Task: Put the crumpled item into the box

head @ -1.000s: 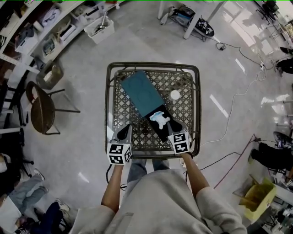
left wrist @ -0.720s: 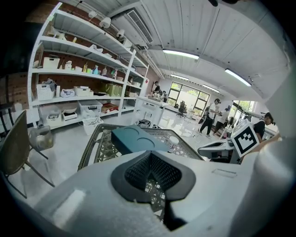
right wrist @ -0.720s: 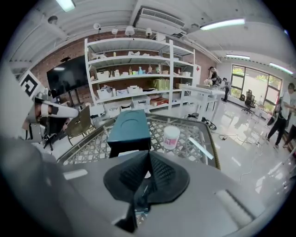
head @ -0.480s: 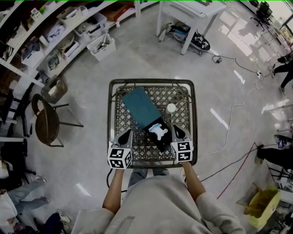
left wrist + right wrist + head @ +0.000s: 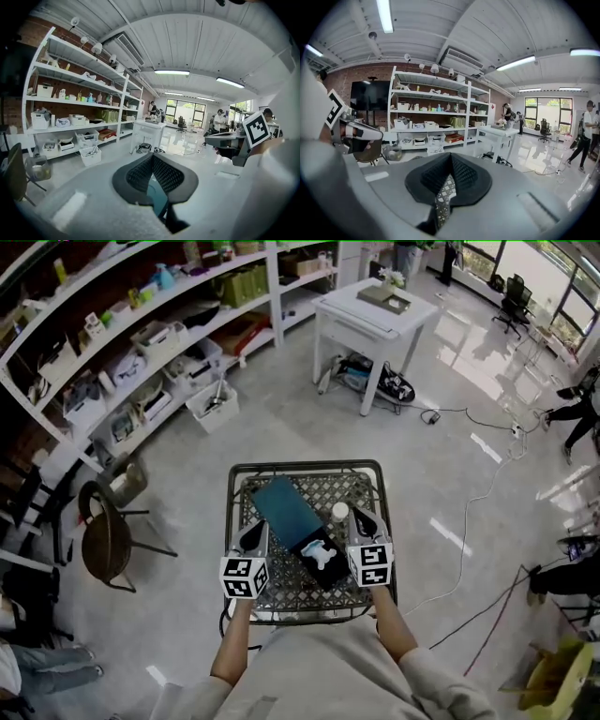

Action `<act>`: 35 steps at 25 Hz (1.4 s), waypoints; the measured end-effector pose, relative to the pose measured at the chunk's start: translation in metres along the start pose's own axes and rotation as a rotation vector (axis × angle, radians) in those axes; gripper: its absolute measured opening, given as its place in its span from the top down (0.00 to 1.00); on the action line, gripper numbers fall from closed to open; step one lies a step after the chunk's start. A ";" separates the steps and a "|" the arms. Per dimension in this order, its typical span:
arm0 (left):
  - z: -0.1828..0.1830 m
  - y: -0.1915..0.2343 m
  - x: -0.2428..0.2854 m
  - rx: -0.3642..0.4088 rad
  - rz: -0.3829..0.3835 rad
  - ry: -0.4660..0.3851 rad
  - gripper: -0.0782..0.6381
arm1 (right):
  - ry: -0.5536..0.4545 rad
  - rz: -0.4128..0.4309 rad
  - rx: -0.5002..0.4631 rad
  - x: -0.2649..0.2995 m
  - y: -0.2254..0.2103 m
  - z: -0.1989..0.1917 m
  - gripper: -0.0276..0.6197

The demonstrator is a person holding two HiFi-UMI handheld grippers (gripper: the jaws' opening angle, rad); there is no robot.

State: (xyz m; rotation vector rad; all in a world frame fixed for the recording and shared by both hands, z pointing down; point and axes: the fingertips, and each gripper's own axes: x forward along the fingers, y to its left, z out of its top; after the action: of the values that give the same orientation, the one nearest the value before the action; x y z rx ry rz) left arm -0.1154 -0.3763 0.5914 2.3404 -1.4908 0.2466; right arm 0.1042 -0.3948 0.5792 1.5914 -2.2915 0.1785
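Plainly looked down on a square metal lattice surface [image 5: 364, 489], with most of the work seemingly over. Found on it, laid slantwise, a flat open box with a teal lid and a black tray [image 5: 284, 507], lid toward the far side, tray toward the person.

Saw the left gripper [image 5: 253, 532] at the near left edge, just beside the box and not touching it. Read its jaws in the left gripper view [image 5: 152, 157] as clenched tip to tip on nothing, with only teal visible through the gap lower down. Saw the right gripper [image 5: 367, 524] at the near right, just beside the tray. Read its jaws [image 5: 451, 157] likewise as pressed together and empty, with lattice visible behind.

Noted a small white round object [image 5: 340, 511] on the lattice near the right gripper, apart from the tray; could not tell cup from cap. Spotted the crumpled white item [image 5: 323, 556] lying on the black tray, between the two grippers and touched by neither.

Judged the placing step done, or all but done, with the item already in the box. Reckoned any next move small: perhaps folding the teal lid over the tray, a job calling for opened jaws and a tip worked under the lid's far edge without nudging the tray. Otherwise, nothing but keeping clear.
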 end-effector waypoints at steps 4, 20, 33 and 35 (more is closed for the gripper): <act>0.035 -0.010 0.000 0.037 -0.006 -0.065 0.88 | -0.067 -0.014 -0.010 -0.011 -0.011 0.029 0.96; 0.082 -0.024 -0.011 0.089 -0.005 -0.160 0.88 | -0.163 -0.009 -0.029 -0.031 -0.011 0.066 0.96; 0.079 -0.021 -0.014 0.087 0.000 -0.157 0.88 | -0.155 -0.004 -0.035 -0.031 -0.008 0.064 0.96; 0.079 -0.021 -0.014 0.087 0.002 -0.156 0.88 | -0.156 -0.004 -0.034 -0.031 -0.007 0.064 0.96</act>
State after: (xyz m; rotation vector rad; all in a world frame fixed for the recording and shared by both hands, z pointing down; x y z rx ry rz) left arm -0.1060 -0.3869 0.5100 2.4767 -1.5834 0.1339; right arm 0.1075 -0.3885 0.5079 1.6449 -2.3938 0.0137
